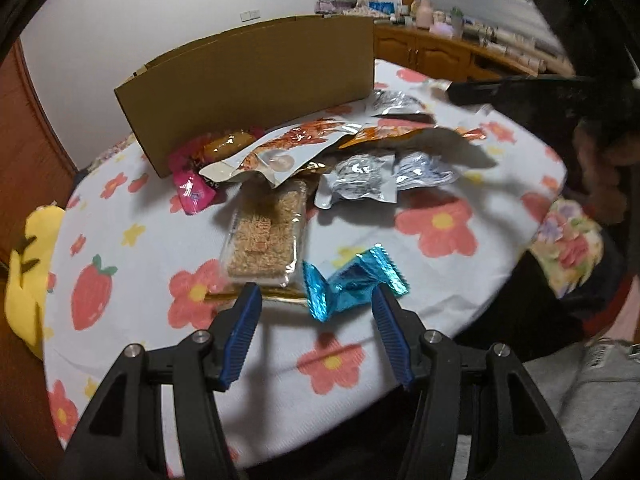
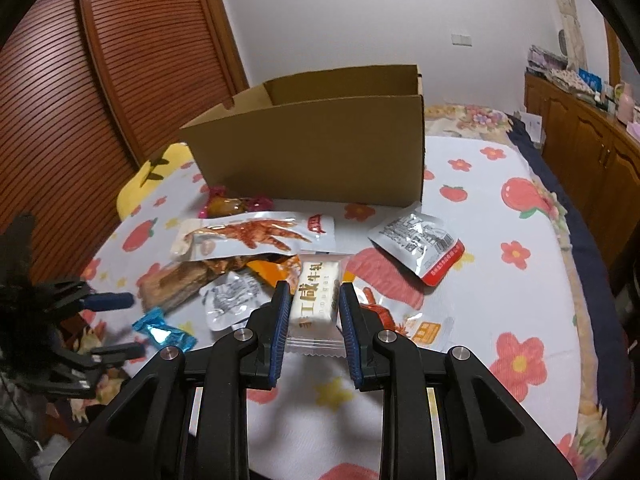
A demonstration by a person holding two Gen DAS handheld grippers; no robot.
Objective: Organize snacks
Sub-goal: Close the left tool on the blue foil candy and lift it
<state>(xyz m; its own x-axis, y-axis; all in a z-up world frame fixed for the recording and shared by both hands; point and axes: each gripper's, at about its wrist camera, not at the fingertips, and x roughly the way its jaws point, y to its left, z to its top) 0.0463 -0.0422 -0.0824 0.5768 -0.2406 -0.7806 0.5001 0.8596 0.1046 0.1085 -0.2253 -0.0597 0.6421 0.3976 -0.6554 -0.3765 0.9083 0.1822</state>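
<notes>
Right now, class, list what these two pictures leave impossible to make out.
- Inside of the cardboard box: both views, hidden by its tall front wall.
- Snacks beneath the chicken-foot pouch: covered by the pile.
- Right hand-held gripper in the left wrist view: a dark blur at the edge.
- Cabinet-top items: too small.

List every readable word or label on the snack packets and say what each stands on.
"nougat": white bar packet held in the right gripper, beside large Chinese characters, the first cut off.
Silver pouch: print too small to read.
Chicken-feet pouch: red logo blurred.
Blue candy wrapper: no text visible.
</notes>
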